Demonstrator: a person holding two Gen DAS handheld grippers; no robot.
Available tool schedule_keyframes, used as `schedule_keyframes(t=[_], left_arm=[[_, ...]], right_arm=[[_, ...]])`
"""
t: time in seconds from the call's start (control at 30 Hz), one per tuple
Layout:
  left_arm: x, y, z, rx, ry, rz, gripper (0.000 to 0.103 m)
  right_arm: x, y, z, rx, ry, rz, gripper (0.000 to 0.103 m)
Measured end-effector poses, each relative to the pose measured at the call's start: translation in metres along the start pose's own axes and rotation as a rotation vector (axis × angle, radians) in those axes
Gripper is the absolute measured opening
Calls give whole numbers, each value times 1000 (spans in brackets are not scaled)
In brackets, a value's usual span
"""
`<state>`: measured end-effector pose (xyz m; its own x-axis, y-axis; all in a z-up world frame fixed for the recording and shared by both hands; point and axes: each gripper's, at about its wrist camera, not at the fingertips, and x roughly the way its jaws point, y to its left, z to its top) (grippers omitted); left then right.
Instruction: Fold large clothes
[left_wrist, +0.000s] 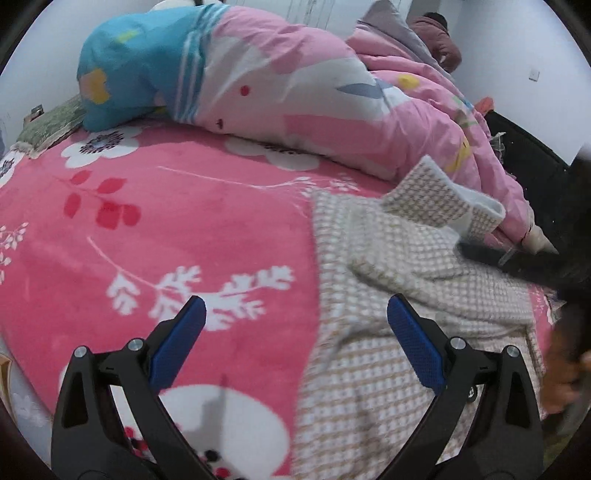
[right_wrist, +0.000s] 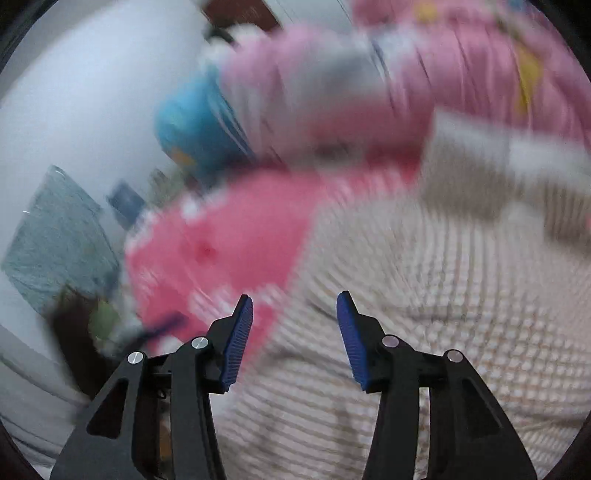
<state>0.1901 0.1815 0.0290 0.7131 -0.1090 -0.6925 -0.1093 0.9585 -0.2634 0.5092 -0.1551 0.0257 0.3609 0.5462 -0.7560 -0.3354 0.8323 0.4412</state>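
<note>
The large beige-and-white checked woven garment (left_wrist: 388, 295) lies spread on the pink fleece bed cover with white flowers (left_wrist: 166, 221), filling the lower right of the left wrist view, with one cuffed sleeve (left_wrist: 443, 203) doubled back near the right middle of the frame, against the rumpled pink patterned duvet (left_wrist: 295, 92) heaped across the top. The left gripper (left_wrist: 295, 314) hangs over the garment's left edge, its blue-padded fingers (left_wrist: 413, 339) spread wide with nothing between them. In the right wrist view, badly smeared, the right gripper (right_wrist: 295, 310) is over the checked cloth (right_wrist: 424, 295) at lower right, fingers (right_wrist: 351, 339) parted and empty. The fold looks only begun, since the body is still wrinkled and the sleeve lies loose. To do this step well, each pair of fingers should probably pinch a single layer at a clear edge or corner, not a bunched ridge, then lift only enough to carry the cloth over, keeping both sides level so the crease runs straight. A dark shape at the right edge of the left view is too blurred to identify
</note>
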Motion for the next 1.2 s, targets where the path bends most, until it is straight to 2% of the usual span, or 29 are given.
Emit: schedule_keyframes(t=[0.07,0.13,0.17,0.2,0.27,0.33,0.37,0.43,0.53,0.63,0.67,0.7,0.77,0.87,0.93,1.03,1.1,1.2], left_arm=[[1,3,10,0,-15,-31,95],[7,-2,18,5,-26,-86,95],[17,-7,26,5,-21,-126,95],[20,-8,24,4,-15,-149,95],[51,-22,36,-12,24,-219,95],[89,-30,43,-27,82,-248,95],[106,-34,42,-29,116,-236,88],[141,-37,42,-26,177,-198,65],[199,-42,42,-5,276,-127,48],[226,-55,40,85,279,-63,36],[228,-60,41,105,272,-53,27],[228,-64,40,120,264,-56,11],[223,-81,42,174,218,-38,7],[204,-109,53,256,108,-68,7],[195,-114,59,251,75,-75,6],[207,-106,57,197,129,-57,6],[239,-95,54,180,184,-35,7],[260,-88,57,131,181,-73,12]], right_arm=[[-20,-29,-7,49,-28,15,47],[-57,-61,-13,83,-86,-11,48],[-73,-74,-15,94,-111,-32,52],[-93,-89,-16,108,-142,-62,55],[-132,-129,-19,148,-199,-143,56],[-164,-165,-26,194,-236,-214,56],[-179,-187,-33,231,-253,-231,56],[-197,-219,-43,275,-270,-237,56],[-197,-239,-46,282,-267,-256,56],[-188,-253,-53,278,-251,-262,56],[-183,-250,-53,276,-247,-261,56],[-181,-251,-55,273,-245,-262,56],[-176,-252,-54,268,-243,-271,56],[-176,-253,-57,260,-245,-286,56],[-177,-253,-60,254,-245,-291,56],[-174,-254,-63,241,-225,-309,56],[-170,-256,-64,239,-206,-324,56],[-170,-255,-63,232,-206,-362,56]])
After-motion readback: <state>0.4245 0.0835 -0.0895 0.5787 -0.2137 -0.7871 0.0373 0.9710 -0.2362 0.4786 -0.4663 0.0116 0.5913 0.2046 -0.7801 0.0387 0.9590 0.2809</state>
